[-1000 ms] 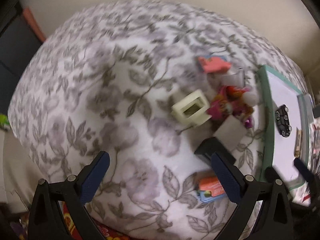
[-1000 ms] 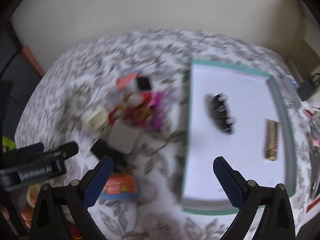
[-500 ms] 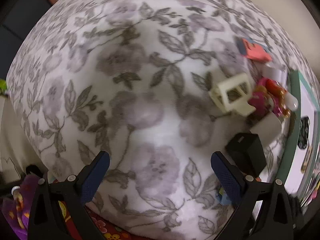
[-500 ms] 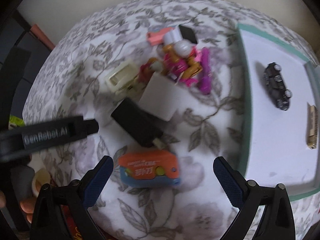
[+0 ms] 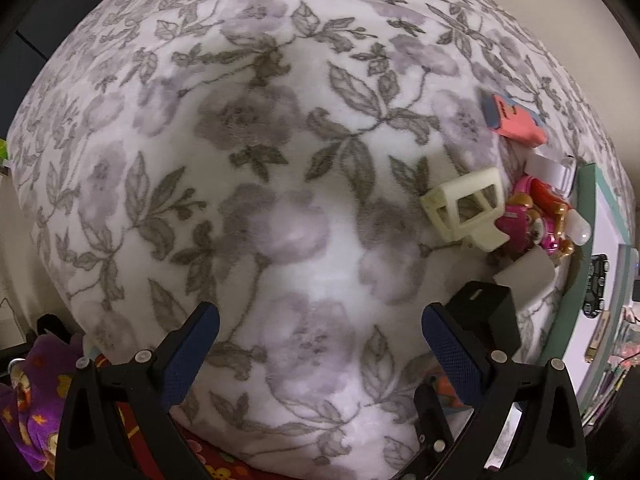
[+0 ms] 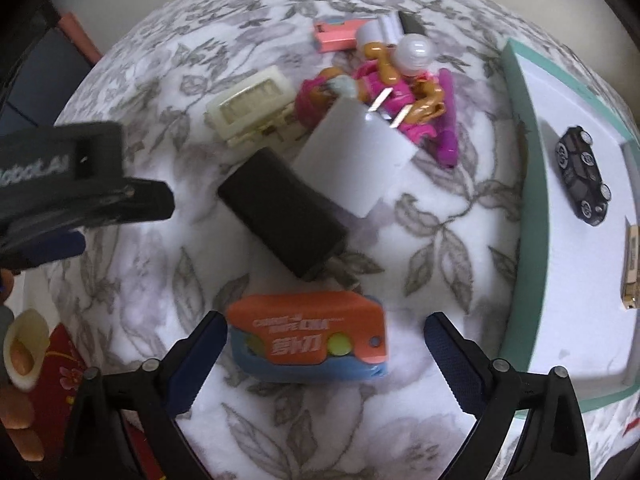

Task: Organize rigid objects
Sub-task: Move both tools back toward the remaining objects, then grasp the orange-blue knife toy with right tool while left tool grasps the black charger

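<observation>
On a floral blanket lies a cluster of small items. An orange and blue toy knife (image 6: 310,342) sits between the fingers of my open right gripper (image 6: 324,340). Beyond it lie a black box (image 6: 282,210), a white charger (image 6: 354,156), a cream plastic frame (image 6: 252,106), a pink toy figure (image 6: 400,92) and a pink eraser (image 6: 336,34). A teal-rimmed white tray (image 6: 520,184) at the right holds a black toy car (image 6: 582,178) and a tan piece (image 6: 632,268). My left gripper (image 5: 320,344) is open over bare blanket, with the black box (image 5: 486,320) by its right finger.
The cream frame (image 5: 466,208), pink figure (image 5: 536,220) and pink eraser (image 5: 514,120) sit at the right of the left wrist view. The tray rim (image 5: 576,272) runs along the right edge. Purple fabric (image 5: 28,392) lies beyond the blanket's near-left edge.
My right gripper has swung left from the tray and dropped down over the orange and blue knife. My left gripper has moved closer to the blanket, with the items sliding to the right.
</observation>
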Demonstrator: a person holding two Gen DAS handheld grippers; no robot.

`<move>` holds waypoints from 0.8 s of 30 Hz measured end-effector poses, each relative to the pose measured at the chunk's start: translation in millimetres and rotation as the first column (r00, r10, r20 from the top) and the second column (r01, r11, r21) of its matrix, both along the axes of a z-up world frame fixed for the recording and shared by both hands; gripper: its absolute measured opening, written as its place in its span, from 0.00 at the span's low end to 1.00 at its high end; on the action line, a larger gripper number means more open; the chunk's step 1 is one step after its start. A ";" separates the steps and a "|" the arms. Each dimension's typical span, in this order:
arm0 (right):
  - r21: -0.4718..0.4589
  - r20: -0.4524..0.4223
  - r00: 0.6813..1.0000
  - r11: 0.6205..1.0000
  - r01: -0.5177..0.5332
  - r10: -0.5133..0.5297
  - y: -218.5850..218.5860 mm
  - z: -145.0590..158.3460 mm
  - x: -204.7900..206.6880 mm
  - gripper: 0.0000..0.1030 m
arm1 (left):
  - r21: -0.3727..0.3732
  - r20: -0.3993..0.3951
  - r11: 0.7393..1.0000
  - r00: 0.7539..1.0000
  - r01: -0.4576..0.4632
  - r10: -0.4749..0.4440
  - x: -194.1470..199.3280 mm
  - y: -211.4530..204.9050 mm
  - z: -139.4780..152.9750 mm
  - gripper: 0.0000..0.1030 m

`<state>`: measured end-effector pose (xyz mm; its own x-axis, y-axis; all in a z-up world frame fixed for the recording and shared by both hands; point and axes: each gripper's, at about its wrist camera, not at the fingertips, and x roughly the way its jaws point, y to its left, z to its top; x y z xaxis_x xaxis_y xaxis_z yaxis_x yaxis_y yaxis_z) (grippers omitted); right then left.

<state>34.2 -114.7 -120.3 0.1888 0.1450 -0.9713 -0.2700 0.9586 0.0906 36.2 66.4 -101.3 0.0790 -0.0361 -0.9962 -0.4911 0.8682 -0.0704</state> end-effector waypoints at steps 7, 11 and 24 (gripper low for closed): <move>-0.003 -0.004 1.000 1.000 0.002 -0.002 -2.3 1.1 -1.5 0.83 | -0.076 0.056 0.997 0.998 0.030 -0.026 12.4 -19.8 7.5 0.98; 0.009 -0.016 1.000 1.000 0.016 -0.016 -25.0 11.4 -3.0 0.75 | -0.158 0.073 0.985 0.996 0.068 -0.057 20.8 -36.9 9.6 0.98; 0.022 -0.047 0.997 0.998 0.057 -0.056 -58.7 15.2 0.6 0.72 | -0.214 0.082 0.970 0.992 0.117 -0.101 43.8 -74.3 4.2 0.98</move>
